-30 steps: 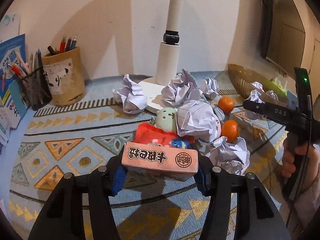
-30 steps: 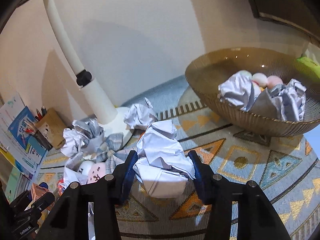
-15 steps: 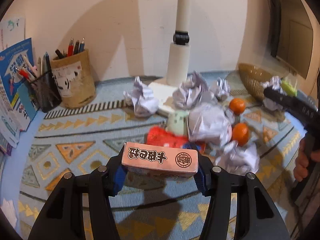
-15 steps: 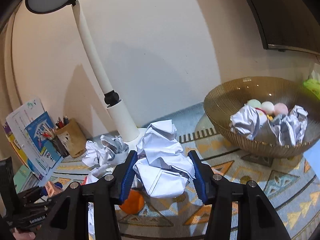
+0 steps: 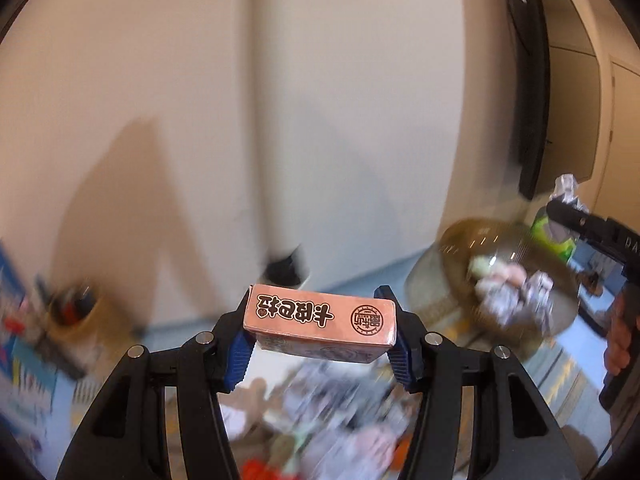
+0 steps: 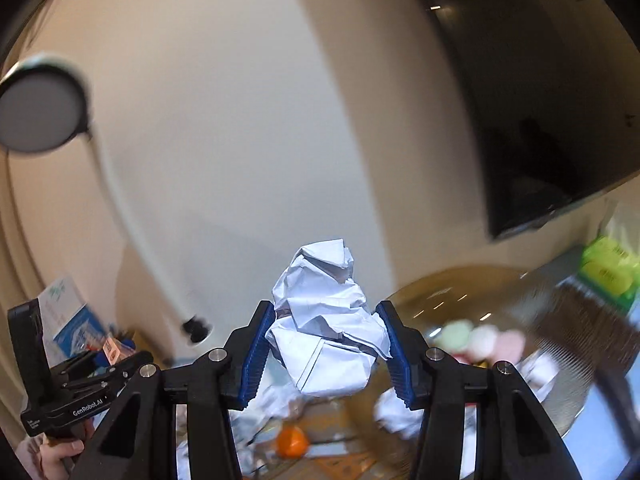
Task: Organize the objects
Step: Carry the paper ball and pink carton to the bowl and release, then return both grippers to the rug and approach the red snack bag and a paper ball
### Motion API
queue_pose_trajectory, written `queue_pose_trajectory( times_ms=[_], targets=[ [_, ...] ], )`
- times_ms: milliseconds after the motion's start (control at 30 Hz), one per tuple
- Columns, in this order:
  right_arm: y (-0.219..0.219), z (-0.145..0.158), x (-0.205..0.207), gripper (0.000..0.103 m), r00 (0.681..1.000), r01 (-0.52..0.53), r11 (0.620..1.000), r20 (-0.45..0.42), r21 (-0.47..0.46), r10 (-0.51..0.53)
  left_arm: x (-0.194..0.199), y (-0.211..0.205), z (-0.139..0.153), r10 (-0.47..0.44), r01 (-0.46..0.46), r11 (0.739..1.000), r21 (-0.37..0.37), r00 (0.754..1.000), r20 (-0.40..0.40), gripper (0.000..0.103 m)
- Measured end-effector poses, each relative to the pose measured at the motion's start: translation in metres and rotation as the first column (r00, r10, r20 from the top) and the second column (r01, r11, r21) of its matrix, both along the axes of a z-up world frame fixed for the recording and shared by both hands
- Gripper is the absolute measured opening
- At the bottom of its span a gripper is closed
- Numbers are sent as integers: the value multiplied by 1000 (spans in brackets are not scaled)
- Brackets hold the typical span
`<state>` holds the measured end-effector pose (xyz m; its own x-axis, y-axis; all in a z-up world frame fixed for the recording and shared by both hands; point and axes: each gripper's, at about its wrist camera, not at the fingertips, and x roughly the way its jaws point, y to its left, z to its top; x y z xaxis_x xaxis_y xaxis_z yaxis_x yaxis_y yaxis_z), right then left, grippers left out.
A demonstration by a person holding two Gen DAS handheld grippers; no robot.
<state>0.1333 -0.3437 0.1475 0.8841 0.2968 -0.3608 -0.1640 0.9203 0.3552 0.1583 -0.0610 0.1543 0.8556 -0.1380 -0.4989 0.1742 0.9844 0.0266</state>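
My left gripper [image 5: 319, 338] is shut on a pink box [image 5: 320, 322] with dark printed characters, held high above the table. The right gripper [image 6: 326, 346] is shut on a crumpled white paper ball [image 6: 326, 340], also lifted. A brown ribbed bowl [image 5: 444, 264] stands at the right with paper balls and pastel round things inside; in the right wrist view the bowl [image 6: 576, 344] sits just right of my fingers. The right gripper [image 5: 560, 210] shows in the left wrist view above the bowl's far side. The left gripper [image 6: 116, 354] shows at the lower left of the right wrist view.
Blurred below lie several crumpled papers [image 5: 340, 412], an orange [image 6: 294, 442] and a red packet [image 5: 256, 470] on a patterned mat. A white lamp pole [image 6: 120, 204] rises at the back. A pen holder [image 5: 76, 312] and booklets stand left. A green packet [image 6: 608, 268] lies behind the bowl.
Both grippers have risen and tilted upward with their loads, so the table has dropped low in both views. The right gripper has moved closer to the bowl.
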Motion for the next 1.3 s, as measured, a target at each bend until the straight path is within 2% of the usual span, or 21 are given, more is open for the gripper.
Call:
queue_pose_trajectory(
  times_ms=[200,300,433,467,500,533,567,633,767,867,1000,1167,1300],
  targets=[
    [-58,-5,34,51,989,116,993,-93,25,-113,50,-91,10,-164,164,986,-17,986,-6,55],
    [-78,-18,46,51,979,147,989,-148,35,-140,66,-132,-3,-236,237,972,0,971,-40,55],
    [-90,-40,58,52,967,142,990,-211,-3,-140,85,-174,-32,-312,315,949,24,945,-98,56],
    [-93,-45,62,55,966,133,991,-225,-2,-130,91,-184,-41,-322,328,945,21,938,-125,56],
    [-94,-50,66,76,960,134,991,-248,-4,-131,94,-188,-44,-326,331,944,11,934,-145,65],
    [-94,-55,70,103,950,139,990,-279,-12,-136,100,-191,-50,-334,336,942,-21,925,-183,94],
    [-93,-60,75,103,938,138,990,-318,-31,-141,103,-191,-53,-348,344,937,-58,915,-203,103],
    [-94,-64,78,103,934,136,989,-325,-60,-148,103,-186,-55,-361,345,932,-114,912,-196,103],
    [-96,-62,72,103,935,159,987,-318,-22,-157,90,-173,-44,-342,331,939,-93,927,-156,103],
    [-95,-55,67,103,934,170,985,-322,21,-154,87,-159,-34,-332,318,942,-108,931,-151,103],
    [-82,-39,57,103,936,168,985,-317,25,-152,77,-127,-9,-295,282,952,-115,948,-117,103],
    [-41,-11,38,103,958,104,995,-268,-7,-102,57,-65,29,-240,228,967,-111,965,-102,103],
    [11,13,11,103,975,11,998,-222,-67,-26,29,1,56,-145,141,986,-83,989,-40,103]
  ],
)
